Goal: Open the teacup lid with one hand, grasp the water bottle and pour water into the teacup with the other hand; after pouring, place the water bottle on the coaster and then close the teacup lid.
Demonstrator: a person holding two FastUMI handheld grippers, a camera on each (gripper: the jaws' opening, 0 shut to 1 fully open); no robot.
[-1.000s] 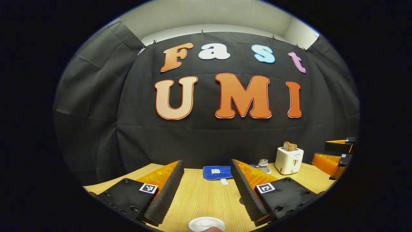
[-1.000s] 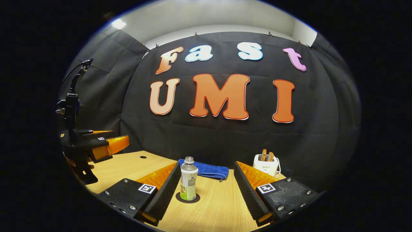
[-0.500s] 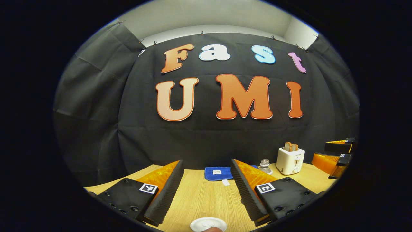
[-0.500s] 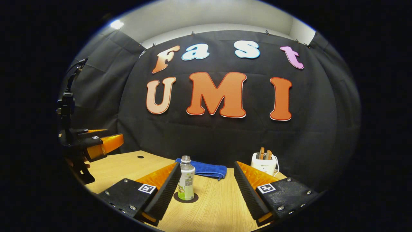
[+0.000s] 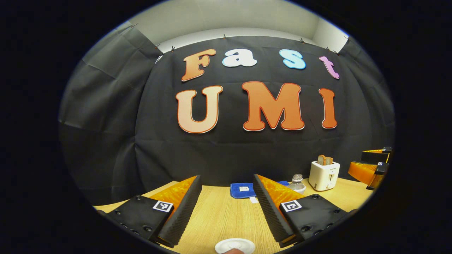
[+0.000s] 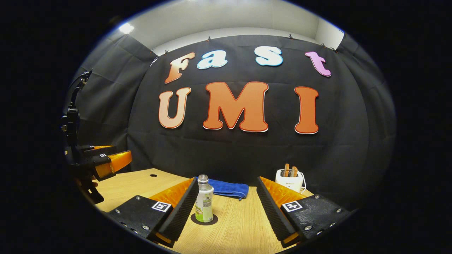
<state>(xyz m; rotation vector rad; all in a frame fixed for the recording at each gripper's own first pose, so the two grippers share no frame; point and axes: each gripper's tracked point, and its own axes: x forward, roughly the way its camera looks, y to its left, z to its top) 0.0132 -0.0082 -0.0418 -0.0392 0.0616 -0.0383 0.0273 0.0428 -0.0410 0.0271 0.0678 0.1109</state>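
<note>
We are near the end of the job, by the look of things. The water bottle (image 6: 204, 199) stands upright on the dark round coaster (image 6: 204, 219) on the bench (image 6: 243, 229), so we think the pouring is done and the bottle is put away. It has no cap on top. In the right gripper view, the right gripper (image 6: 226, 204) has its two fingers spread wide, holding nothing, and the bottle sits between them, close to the finger on the left side of that view but not squeezed by it. In the left gripper view, the left gripper (image 5: 226, 204) is spread wide too and holds nothing. Right at the bottom of that view we see a white round thing, which we take to be the teacup lid (image 5: 234, 246). It is cut off at the edge, so we cannot tell if it sits on the cup or lies on the bench. The step in hand seems to be closing the teacup. For the next move, we think the left gripper needs to come down over the lid, pinch its little knob in the middle, and set it flat on the cup. Far back on the bench lie a blue cloth (image 6: 227, 188) and a white toaster (image 6: 291, 181) with bread in it.
</note>
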